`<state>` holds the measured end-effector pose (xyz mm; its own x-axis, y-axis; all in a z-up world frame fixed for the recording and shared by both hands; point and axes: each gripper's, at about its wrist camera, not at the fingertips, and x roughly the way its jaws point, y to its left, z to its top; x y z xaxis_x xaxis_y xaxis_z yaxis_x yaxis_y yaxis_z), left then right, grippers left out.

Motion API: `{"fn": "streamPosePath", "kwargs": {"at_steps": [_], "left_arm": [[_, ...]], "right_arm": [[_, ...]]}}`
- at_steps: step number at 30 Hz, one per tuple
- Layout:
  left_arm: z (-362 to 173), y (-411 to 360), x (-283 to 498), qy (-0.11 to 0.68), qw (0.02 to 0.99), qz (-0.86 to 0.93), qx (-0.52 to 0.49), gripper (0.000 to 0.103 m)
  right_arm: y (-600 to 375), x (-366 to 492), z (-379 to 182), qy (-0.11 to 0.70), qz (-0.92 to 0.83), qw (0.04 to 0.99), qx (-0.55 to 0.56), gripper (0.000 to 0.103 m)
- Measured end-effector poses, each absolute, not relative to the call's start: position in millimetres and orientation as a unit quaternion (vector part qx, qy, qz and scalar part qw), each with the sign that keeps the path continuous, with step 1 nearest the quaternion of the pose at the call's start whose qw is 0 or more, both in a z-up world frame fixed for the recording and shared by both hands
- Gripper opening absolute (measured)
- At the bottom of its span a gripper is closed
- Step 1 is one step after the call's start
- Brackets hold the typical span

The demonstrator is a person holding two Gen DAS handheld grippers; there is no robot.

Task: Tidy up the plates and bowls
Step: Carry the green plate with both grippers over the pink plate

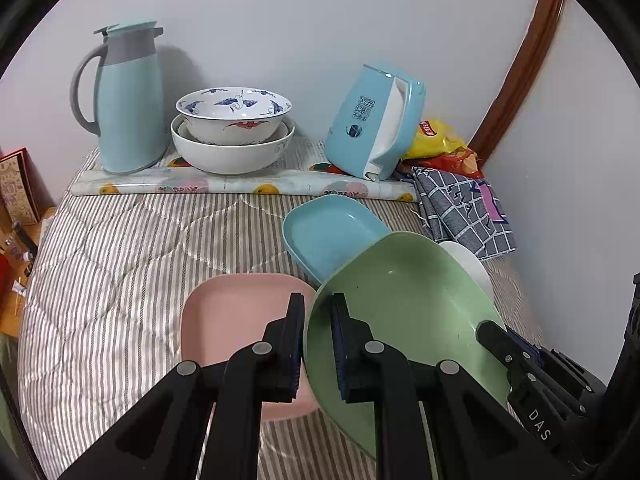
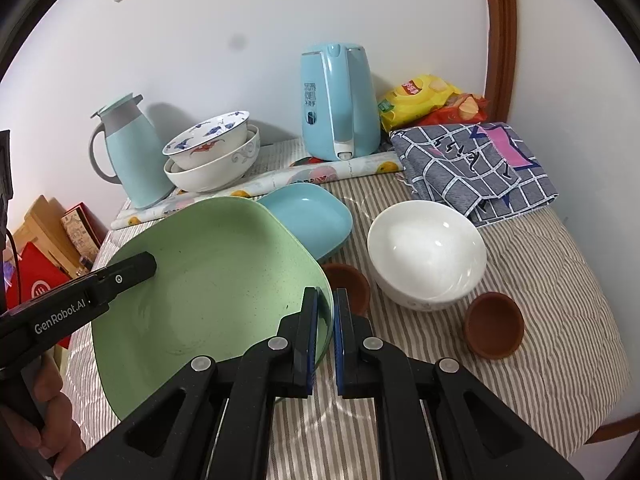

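Left gripper point(image 1: 317, 344): jaws nearly closed, clamped on the left rim of the green plate point(image 1: 404, 320), one finger inside the dish, one outside. Right gripper point(image 2: 326, 340): jaws nearly closed, clamped on the opposite rim of the same plate, likewise one finger each side. The plate is held between the two grippers, tilted, above the striped cloth point(image 1: 120, 260) that covers the table. A hand point(image 2: 52, 412) shows at the lower left of the right wrist view, on the left gripper's handle.

Beneath and left of the green plate lies the pink plate point(image 1: 232, 320), flat on the cloth. Just beyond the green plate sits the blue plate point(image 1: 332, 236); the green plate's far edge overlaps it in both views, and contact cannot be confirmed. To the right stands a white bowl point(image 2: 426, 254), upright, with two brown cups point(image 2: 494, 326) near it, one partly hidden behind the green plate's rim.

Further back, a folded checked towel point(image 2: 476, 168) lies at the right. A rolled floral mat point(image 1: 240, 186) runs across the table. Behind it: a jug point(image 1: 126, 100) at left, stacked bowls point(image 1: 232, 132) nested beside it, a kettle point(image 2: 340, 100) right of those, and snack bags point(image 2: 428, 98) in the corner by the wall point(image 1: 320, 20).
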<state>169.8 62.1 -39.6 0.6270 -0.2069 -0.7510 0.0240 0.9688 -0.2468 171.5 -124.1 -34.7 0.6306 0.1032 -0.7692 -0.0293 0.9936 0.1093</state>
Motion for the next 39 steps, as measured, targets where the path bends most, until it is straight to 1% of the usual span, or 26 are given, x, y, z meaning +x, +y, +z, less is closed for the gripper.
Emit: {"fn": "streamPosePath", "kwargs": {"at_steps": [22, 30, 39], "left_arm": [[-43.6, 75.0, 129.4, 0.428, 0.896, -0.042, -0.109, 0.013], [-55.6, 90.9, 117.8, 0.437, 0.892, -0.016, -0.115, 0.013], [-80.7, 110.9, 105.7, 0.456, 0.881, 0.01, -0.127, 0.013]], "right_arm": [[-112.2, 135.6, -36.1, 0.427, 0.054, 0.902, 0.042, 0.007], [-96.5, 130.0, -51.0, 0.44, 0.074, 0.894, 0.037, 0.007], [-79.6, 125.3, -75.0, 0.463, 0.095, 0.881, 0.028, 0.007]]}}
